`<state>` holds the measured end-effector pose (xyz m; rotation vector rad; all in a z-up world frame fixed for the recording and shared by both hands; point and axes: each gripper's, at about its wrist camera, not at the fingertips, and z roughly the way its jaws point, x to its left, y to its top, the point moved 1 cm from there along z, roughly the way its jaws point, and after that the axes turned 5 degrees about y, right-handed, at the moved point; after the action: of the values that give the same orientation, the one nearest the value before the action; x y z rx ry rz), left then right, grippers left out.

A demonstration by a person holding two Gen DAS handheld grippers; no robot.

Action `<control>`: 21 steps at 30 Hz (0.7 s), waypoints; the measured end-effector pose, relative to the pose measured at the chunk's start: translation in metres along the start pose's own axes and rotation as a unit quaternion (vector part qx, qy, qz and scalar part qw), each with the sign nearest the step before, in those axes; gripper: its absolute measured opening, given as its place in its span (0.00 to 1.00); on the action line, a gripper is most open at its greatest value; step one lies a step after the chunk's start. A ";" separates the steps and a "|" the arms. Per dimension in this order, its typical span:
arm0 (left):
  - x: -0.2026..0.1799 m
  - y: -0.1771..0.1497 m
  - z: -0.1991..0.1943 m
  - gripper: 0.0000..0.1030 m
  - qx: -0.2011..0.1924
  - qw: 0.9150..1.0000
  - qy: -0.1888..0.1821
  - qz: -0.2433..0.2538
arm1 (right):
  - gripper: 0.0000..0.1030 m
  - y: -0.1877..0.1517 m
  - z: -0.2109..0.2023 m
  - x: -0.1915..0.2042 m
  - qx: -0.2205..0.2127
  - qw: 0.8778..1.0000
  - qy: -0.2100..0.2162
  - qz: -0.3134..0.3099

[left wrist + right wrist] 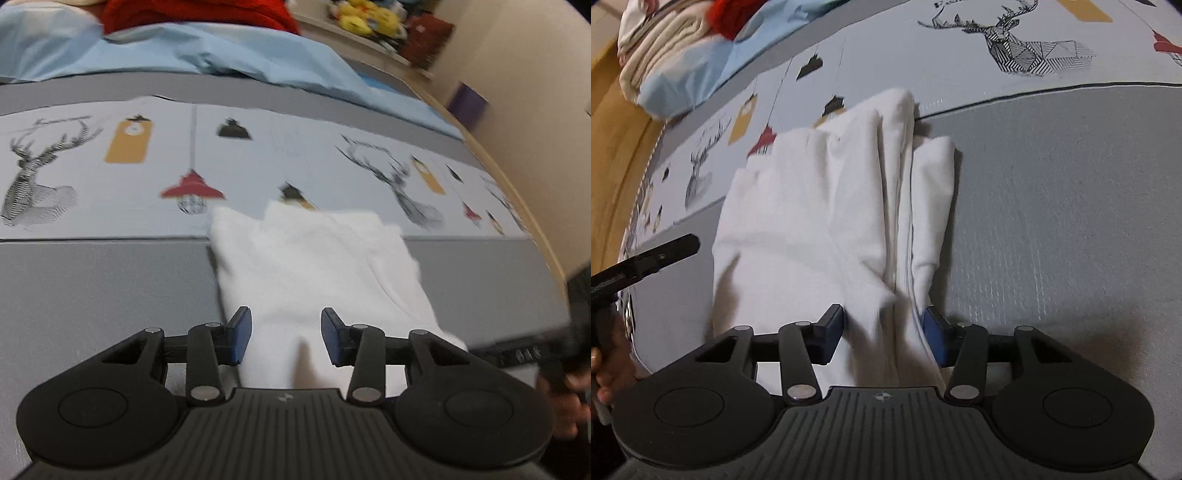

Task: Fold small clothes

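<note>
A small white garment (314, 266) lies partly folded on the grey mat (92, 288), its far end over the printed strip. It also shows in the right wrist view (820, 221), with a narrow folded flap on its right side. My left gripper (286, 338) is open, its blue pads on either side of the garment's near end. My right gripper (884, 338) is open too, with the near edge of the cloth between its pads. The left gripper's black body (646, 260) shows at the left of the right wrist view.
A printed strip with deer and lamps (110, 177) crosses the mat. Beyond it lie light blue cloth (184, 51), a red garment (192, 14) and a stack of folded pale clothes (665, 48). A wooden edge (617, 129) borders the mat. A shelf with toys (369, 18) stands behind.
</note>
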<state>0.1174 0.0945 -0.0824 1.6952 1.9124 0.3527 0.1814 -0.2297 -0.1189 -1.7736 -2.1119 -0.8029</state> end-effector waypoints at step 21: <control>-0.038 -0.090 0.032 0.53 0.142 0.967 0.086 0.191 | 0.37 -0.029 0.003 -0.003 0.068 0.991 -0.067 -0.089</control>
<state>0.0624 0.0370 -0.1481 2.3014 1.8150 0.3942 0.1542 -0.2329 -0.1301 -1.6287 -2.3766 -0.5785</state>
